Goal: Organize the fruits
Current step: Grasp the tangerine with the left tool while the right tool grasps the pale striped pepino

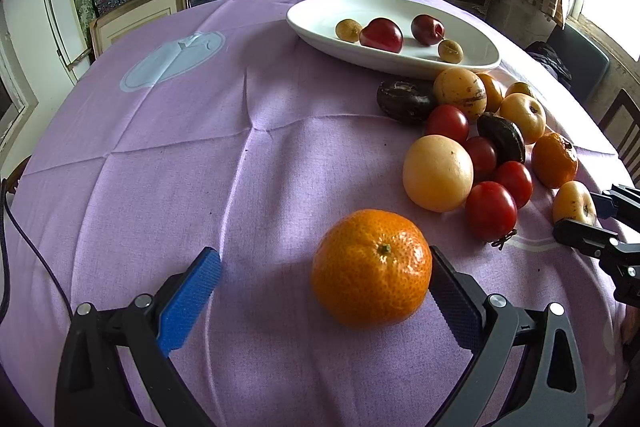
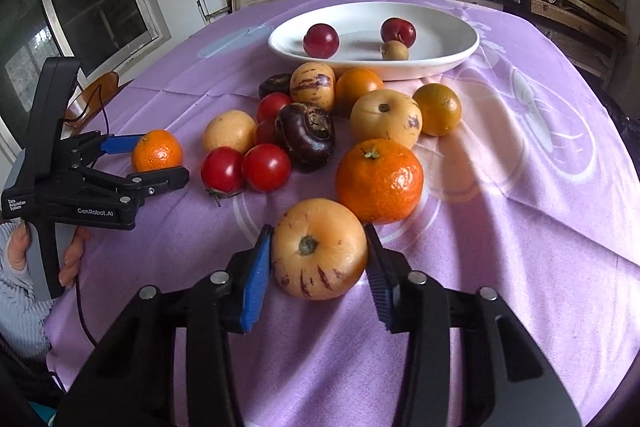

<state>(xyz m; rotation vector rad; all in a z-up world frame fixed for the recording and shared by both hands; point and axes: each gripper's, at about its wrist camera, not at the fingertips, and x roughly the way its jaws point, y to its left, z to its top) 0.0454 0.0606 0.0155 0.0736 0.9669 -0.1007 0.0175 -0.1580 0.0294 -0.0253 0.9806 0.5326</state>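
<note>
An orange tangerine (image 1: pixel 372 275) lies on the purple cloth between the fingers of my left gripper (image 1: pixel 322 255), which is open; its black pad sits against the fruit and the blue pad (image 1: pixel 192 291) stands well off. The right wrist view shows the same tangerine (image 2: pixel 157 151) inside that left gripper (image 2: pixel 164 155). My right gripper (image 2: pixel 317 231) is shut on a yellow purple-streaked fruit (image 2: pixel 320 251), both blue pads against its sides, at the near edge of the pile. From the left wrist, that fruit (image 1: pixel 574 203) and the right gripper (image 1: pixel 576 213) appear at far right. A white oval dish (image 1: pixel 320 11) (image 2: pixel 440 27) holds two red plums and small brown fruits.
A pile of red tomatoes (image 2: pixel 266 167), dark purple fruits (image 2: pixel 308 135), oranges (image 2: pixel 378 179) and yellow fruits (image 1: pixel 438 173) lies between the grippers and the dish. A person's hand (image 2: pixel 72 255) holds the left gripper. A cable (image 1: pixel 24 239) trails at left. Shelves of boxes stand behind the table.
</note>
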